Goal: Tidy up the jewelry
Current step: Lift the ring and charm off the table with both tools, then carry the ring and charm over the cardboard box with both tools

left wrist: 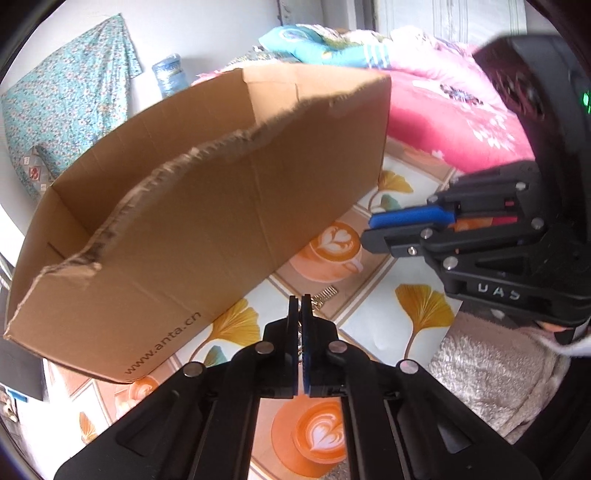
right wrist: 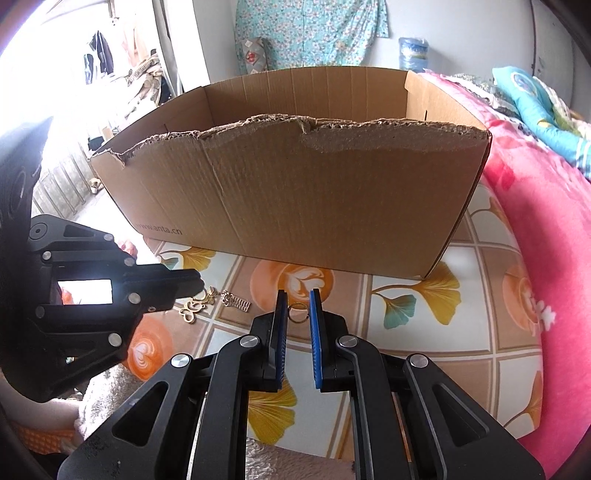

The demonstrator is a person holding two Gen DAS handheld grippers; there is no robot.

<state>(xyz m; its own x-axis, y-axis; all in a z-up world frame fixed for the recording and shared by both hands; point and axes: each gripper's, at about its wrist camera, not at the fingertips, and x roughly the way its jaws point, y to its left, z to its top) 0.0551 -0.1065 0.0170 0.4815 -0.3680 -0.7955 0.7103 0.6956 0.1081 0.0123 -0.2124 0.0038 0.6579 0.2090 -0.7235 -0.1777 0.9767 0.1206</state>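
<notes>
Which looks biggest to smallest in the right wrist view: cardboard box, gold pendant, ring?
1. cardboard box, by far.
2. gold pendant, beside the left gripper.
3. ring, between the right gripper's open fingers; apparently smaller, but partly hidden.

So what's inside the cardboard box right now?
Only bare inner walls of the cardboard box show above its torn front edge. Its floor is hidden by the front wall, so I cannot tell whether any jewelry is already inside.

Pink floral bedding (right wrist: pixel 535 221), white wall (left wrist: pixel 207 33), perhaps daylight.
</notes>
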